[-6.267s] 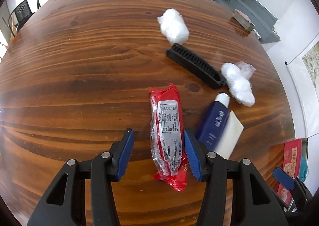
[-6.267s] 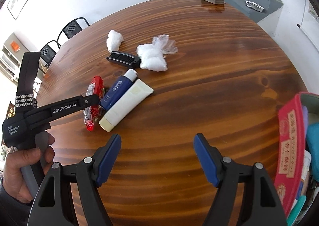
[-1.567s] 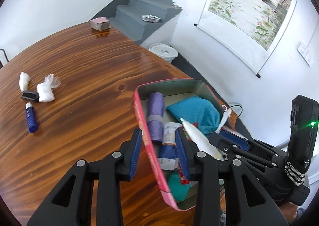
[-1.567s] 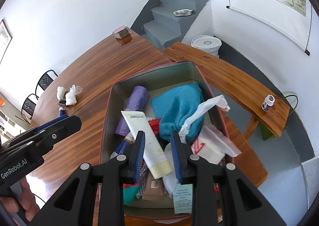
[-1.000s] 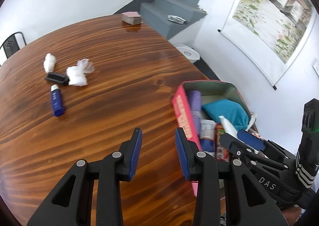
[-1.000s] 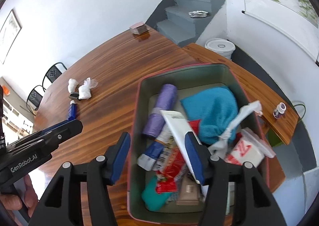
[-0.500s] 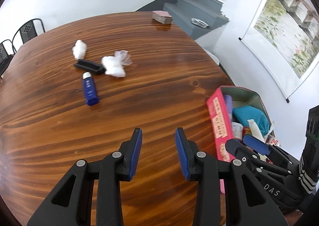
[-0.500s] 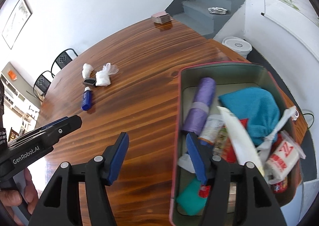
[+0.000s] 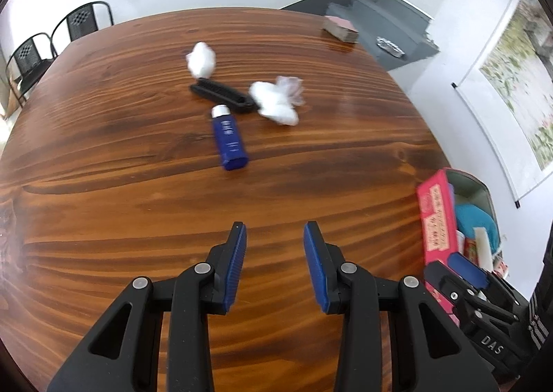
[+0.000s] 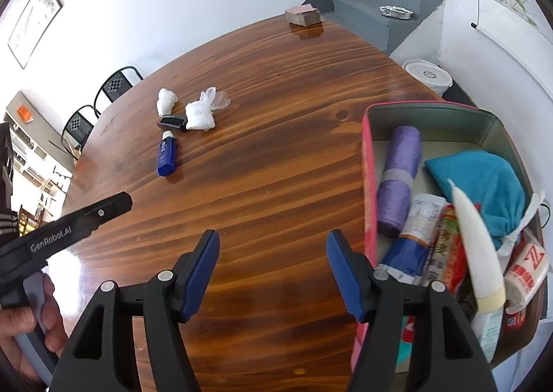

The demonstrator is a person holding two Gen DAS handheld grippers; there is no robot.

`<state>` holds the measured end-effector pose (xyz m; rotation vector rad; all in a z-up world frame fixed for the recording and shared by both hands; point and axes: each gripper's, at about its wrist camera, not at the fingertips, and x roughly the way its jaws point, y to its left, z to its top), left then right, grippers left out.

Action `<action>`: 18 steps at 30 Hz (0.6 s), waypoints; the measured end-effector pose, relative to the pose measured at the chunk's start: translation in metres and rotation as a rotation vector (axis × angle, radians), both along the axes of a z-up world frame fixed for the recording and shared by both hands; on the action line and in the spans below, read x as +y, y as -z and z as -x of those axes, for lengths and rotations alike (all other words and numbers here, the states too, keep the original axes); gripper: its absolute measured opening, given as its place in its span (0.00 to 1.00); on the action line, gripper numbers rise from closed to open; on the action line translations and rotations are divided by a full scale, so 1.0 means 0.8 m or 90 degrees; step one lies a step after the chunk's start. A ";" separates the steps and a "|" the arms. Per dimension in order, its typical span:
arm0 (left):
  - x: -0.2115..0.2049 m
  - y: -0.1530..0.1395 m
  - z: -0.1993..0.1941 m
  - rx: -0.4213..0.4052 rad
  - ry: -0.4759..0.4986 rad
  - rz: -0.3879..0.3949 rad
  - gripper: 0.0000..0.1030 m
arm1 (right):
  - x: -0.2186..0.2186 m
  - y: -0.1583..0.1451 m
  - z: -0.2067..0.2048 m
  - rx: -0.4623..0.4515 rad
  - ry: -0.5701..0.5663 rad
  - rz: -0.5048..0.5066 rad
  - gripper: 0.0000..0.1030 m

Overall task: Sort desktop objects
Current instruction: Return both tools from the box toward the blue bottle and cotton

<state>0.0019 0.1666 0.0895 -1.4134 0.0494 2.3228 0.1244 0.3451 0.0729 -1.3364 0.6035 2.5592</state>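
My left gripper [image 9: 274, 236] has its jaws narrowly parted and empty over bare wood; my right gripper's [image 10: 273, 246] jaws have just been opening, nothing between them, just beside the pink-walled tin box [image 10: 369, 184] of sorted items. Well away from that box on the brown wooden bench [image 9: 138, 202] lies the dark blue tube with a white cap [image 9: 229, 136]. I judge it my next pick: widen the left jaws first, then straddle the tube across its width.
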 end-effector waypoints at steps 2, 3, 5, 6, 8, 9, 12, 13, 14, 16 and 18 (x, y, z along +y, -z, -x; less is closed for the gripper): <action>-0.006 0.004 0.009 -0.005 -0.005 0.001 0.37 | -0.005 0.001 0.005 -0.004 -0.002 -0.002 0.67; -0.009 0.007 0.014 -0.008 -0.008 0.003 0.37 | -0.007 0.002 0.006 -0.005 -0.003 -0.003 0.67; -0.012 0.012 0.023 -0.016 -0.011 0.003 0.37 | -0.009 0.002 0.011 -0.008 -0.002 -0.004 0.67; -0.013 0.013 0.027 -0.019 -0.011 0.002 0.37 | -0.011 0.002 0.014 -0.009 -0.001 -0.005 0.67; -0.013 0.017 0.036 -0.023 -0.011 0.003 0.37 | -0.011 0.003 0.017 -0.013 0.002 -0.004 0.67; -0.013 0.019 0.042 -0.026 -0.010 0.004 0.37 | -0.011 0.003 0.019 -0.014 0.004 -0.004 0.68; -0.010 0.025 0.059 -0.033 -0.007 0.004 0.37 | -0.013 0.006 0.025 -0.021 0.008 -0.006 0.68; -0.009 0.026 0.065 -0.035 -0.005 0.005 0.37 | -0.012 0.007 0.027 -0.024 0.010 -0.005 0.68; -0.007 0.028 0.071 -0.036 -0.004 0.006 0.37 | -0.012 0.008 0.029 -0.026 0.012 -0.005 0.68; -0.004 0.033 0.084 -0.042 -0.003 0.006 0.37 | -0.012 0.012 0.035 -0.033 0.017 -0.004 0.68; -0.001 0.038 0.098 -0.048 -0.003 0.006 0.37 | -0.011 0.014 0.039 -0.037 0.021 -0.002 0.68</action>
